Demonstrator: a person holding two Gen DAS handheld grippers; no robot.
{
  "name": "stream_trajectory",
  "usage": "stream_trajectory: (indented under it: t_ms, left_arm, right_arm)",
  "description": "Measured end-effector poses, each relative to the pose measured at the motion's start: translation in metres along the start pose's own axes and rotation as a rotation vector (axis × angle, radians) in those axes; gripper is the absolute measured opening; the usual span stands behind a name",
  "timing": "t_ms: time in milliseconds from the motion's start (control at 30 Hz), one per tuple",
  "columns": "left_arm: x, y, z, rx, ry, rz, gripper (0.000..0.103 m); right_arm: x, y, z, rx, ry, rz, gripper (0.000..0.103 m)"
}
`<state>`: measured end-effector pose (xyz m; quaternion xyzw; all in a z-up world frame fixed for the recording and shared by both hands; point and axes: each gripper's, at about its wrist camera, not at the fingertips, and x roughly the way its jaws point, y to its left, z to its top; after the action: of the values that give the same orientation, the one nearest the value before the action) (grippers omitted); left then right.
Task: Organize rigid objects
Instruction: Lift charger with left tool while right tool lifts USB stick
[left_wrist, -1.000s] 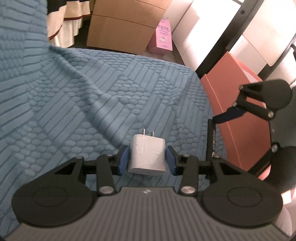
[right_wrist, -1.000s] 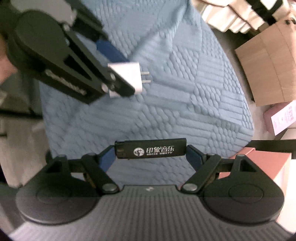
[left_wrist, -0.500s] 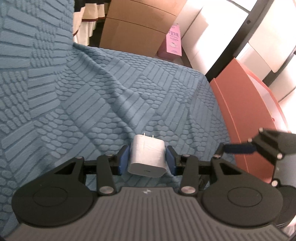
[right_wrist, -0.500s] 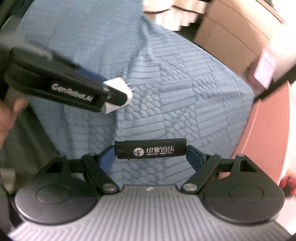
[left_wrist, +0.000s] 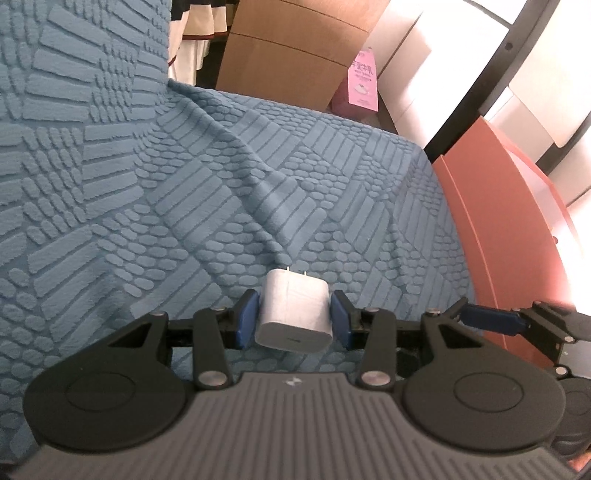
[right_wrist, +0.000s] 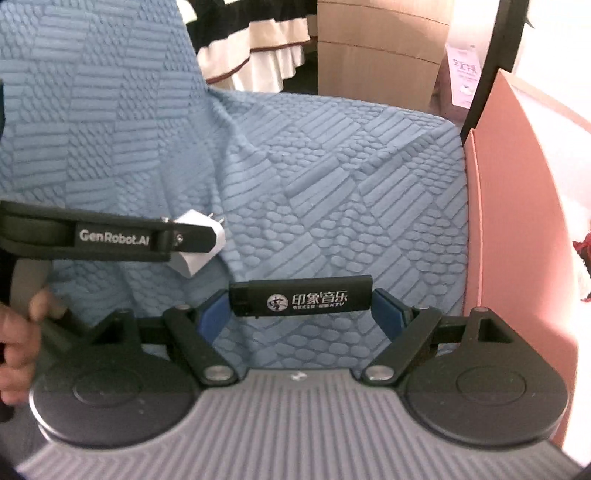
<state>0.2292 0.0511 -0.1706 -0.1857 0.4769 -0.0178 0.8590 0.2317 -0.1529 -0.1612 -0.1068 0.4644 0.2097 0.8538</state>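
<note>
Left wrist view: the left hand-held gripper (left_wrist: 294, 318) pinches a white charger (left_wrist: 293, 313) by its sides, prongs forward, held above the blue cover (left_wrist: 184, 192). Only the pads hold its smooth faces, so a tilt or bump could let it slip.

Right wrist view: the right hand-held gripper (right_wrist: 302, 309) clamps a black lighter (right_wrist: 301, 297) end to end. It could pivot or pop out; the left hand-held gripper is close enough to collide.

Bright daylight from right, glare blown out there; fisheye-bent edges; slight blur.
</note>
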Motion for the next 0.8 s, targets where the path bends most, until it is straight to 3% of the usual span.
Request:
stream_trajectory:
  t_ms: [267, 400, 533, 733, 800]
  left_arm:
    - [-0.015, 0.003, -0.002, -0.013, -0.037, -0.018, 0.049]
    - [-0.027, -0.002, 0.000, -0.021, -0.065, -0.046, 0.039]
    - [-0.026, -0.010, 0.001, 0.008, -0.063, -0.032, 0.039]
    - [-0.015, 0.008, -0.004, -0.070, -0.018, -0.047, 0.040]
    - [-0.014, 0.016, -0.002, -0.099, -0.017, -0.071, 0.048]
  right_arm:
    - [-0.018, -0.006, 0.008, 0.057, -0.023, -0.009, 0.085]
    - [-0.035, -0.006, 0.014, 0.054, -0.060, -0.007, 0.085]
    - [-0.045, -0.007, 0.021, 0.036, -0.067, -0.010, 0.085]
    - [-0.050, -0.009, 0.017, 0.032, -0.085, -0.041, 0.085]
    - [-0.048, -0.005, 0.012, 0.015, -0.093, -0.054, 0.085]
